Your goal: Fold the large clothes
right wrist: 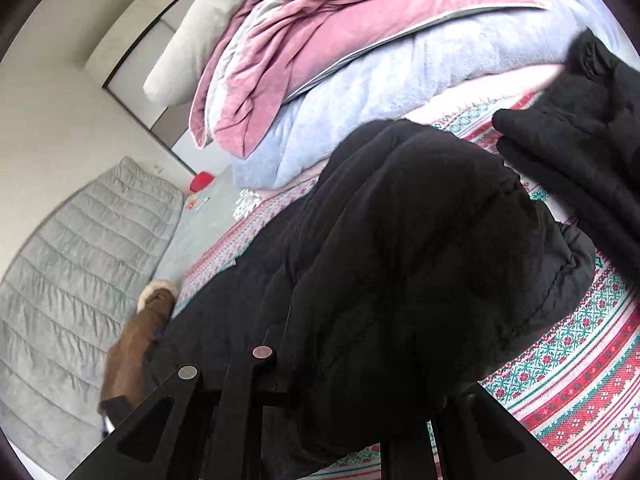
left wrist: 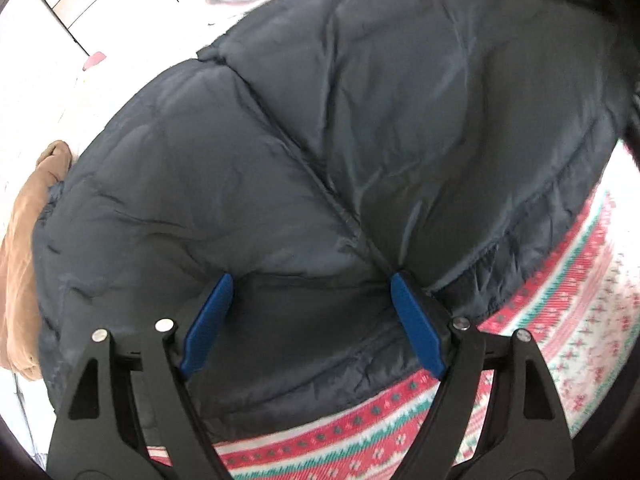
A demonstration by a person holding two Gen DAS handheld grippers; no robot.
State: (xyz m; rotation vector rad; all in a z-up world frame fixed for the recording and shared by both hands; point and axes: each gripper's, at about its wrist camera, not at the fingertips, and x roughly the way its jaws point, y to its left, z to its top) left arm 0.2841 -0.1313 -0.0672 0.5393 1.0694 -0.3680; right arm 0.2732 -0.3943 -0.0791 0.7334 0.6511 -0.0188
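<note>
A large dark puffer jacket (left wrist: 320, 152) lies on a red, green and white patterned blanket (left wrist: 560, 304). My left gripper (left wrist: 310, 280) is open, its blue fingers (left wrist: 208, 320) resting on the jacket's lower part beside a seam. In the right wrist view the same jacket (right wrist: 400, 260) bulges up over my right gripper, whose fingers are buried in the dark fabric; only its black frame (right wrist: 224, 400) shows. A black sleeve or arm (right wrist: 580, 152) hangs at the upper right.
A brown fur-trimmed garment (right wrist: 136, 344) (left wrist: 24, 248) lies at the jacket's left. Pink and lilac bedding (right wrist: 340, 60) is piled at the back. A grey quilted mat (right wrist: 72, 280) and a small red object (right wrist: 201, 181) lie on the floor at left.
</note>
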